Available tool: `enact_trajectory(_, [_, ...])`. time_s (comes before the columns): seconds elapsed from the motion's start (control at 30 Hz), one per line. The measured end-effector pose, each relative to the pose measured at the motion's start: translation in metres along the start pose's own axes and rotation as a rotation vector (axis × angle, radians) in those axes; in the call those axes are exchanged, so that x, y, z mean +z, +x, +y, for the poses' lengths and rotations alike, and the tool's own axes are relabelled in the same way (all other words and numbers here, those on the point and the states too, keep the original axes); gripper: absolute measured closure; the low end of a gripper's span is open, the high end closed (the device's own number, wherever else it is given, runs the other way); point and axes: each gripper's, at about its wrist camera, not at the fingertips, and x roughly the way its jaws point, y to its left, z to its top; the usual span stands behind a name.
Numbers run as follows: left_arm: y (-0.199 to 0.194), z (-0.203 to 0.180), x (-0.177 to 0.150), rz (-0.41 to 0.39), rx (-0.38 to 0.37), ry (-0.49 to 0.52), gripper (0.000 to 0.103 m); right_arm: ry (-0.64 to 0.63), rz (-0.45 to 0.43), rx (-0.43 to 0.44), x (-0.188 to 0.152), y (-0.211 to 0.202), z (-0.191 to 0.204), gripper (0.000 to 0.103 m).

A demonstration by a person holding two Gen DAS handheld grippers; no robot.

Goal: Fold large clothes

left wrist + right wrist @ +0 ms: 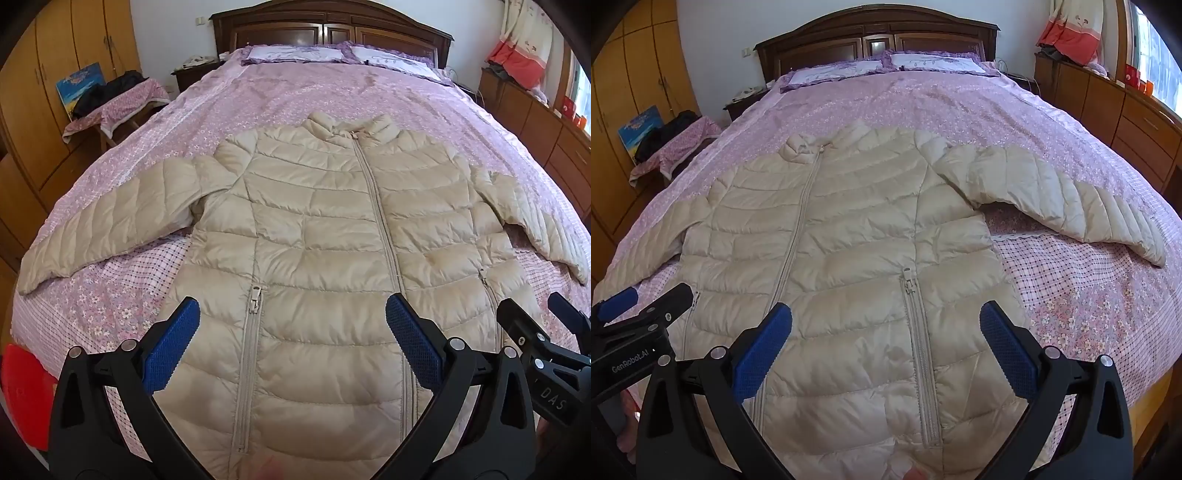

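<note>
Evidently folding hasn't begun: the jacket lies flat on the bed, hem toward its near edge. Left gripper and right gripper hover spread, holding nothing; next, a sleeve needs pinching inward.

One beige puffer jacket on one bed, with two sleeves out, three zippers (one down the front, two on pockets). Two pillows at the headboard, and two grippers, left and right, four blue pads total.
</note>
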Motion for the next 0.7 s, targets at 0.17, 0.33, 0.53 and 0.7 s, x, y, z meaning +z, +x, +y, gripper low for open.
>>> enact_trajectory(0.17, [-0.0004, 0.0015, -0.0001, 0.003, -0.004, -0.001, 0.003, -0.003, 0.0, -0.001, -0.0003, 0.0007, 0.0018, 0.005])
enact_trajectory(0.33, [0.0007, 0.0031, -0.0008, 0.005, 0.0, -0.004, 0.003, -0.003, 0.002, 0.0, -0.0005, 0.0002, 0.0009, 0.005])
enact_trajectory(0.53, [0.0011, 0.0037, -0.0009, 0.007, -0.002, -0.006, 0.003, -0.009, 0.004, 0.0, -0.0002, 0.0021, 0.0047, 0.005])
enact_trajectory(0.7, [0.0012, 0.0048, -0.0011, 0.007, -0.003, -0.012, 0.003, -0.01, 0.004, -0.001, -0.0001, 0.0017, 0.0051, 0.005])
